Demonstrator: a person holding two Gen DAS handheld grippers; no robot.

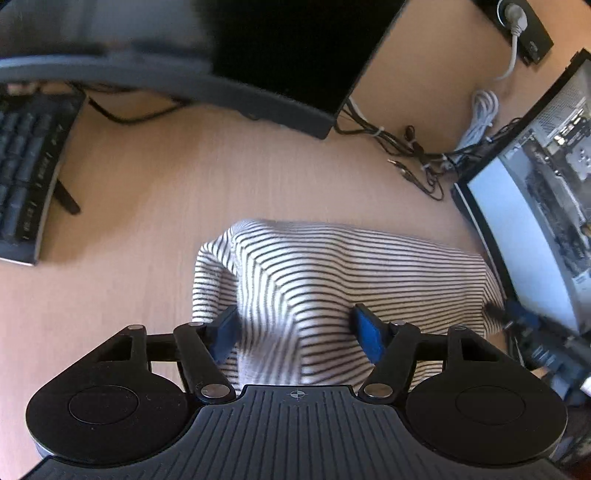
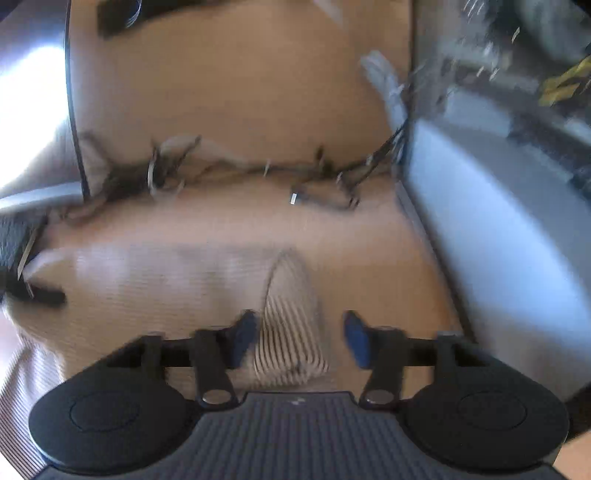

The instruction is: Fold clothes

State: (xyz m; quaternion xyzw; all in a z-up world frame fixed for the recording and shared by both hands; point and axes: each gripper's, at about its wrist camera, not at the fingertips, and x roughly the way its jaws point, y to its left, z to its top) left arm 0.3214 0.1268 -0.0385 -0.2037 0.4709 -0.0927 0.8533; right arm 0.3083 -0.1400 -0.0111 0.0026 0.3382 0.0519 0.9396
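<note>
- Striped shirt [image 1: 332,280] is seen in the lower middle of the left wrist view, spread on the light wooden desk [image 1: 155,192], white with thin dark stripes and bunched into a few raised folds.
- Left gripper [image 1: 295,328] is held wide open, with the cloth humped up between the two blue fingers [image 1: 365,332]; no pinch on the fabric can be made out, the pads sit on either side of it.
- Right gripper [image 2: 299,336] is also spread open in the right wrist view, and a narrow striped fold of the shirt [image 2: 288,332] sticks up between its fingers, closer to the one at frame left. Whether that finger touches the cloth can't be told, the whole frame is badly motion-blurred.
- More of the shirt is smeared across the left and middle of the right wrist view, stripes barely readable.
- Around the shirt in the left wrist view: a dark keyboard [image 1: 26,173] at the left edge, a black monitor [image 1: 295,48] across the top, a lit screen [image 1: 535,206] along the right edge, just beside the shirt's right end.
- A tangle of cables [image 1: 424,151] is seen at upper right of the desk, with a white plug in a black power strip [image 1: 524,26] in the top right corner.
</note>
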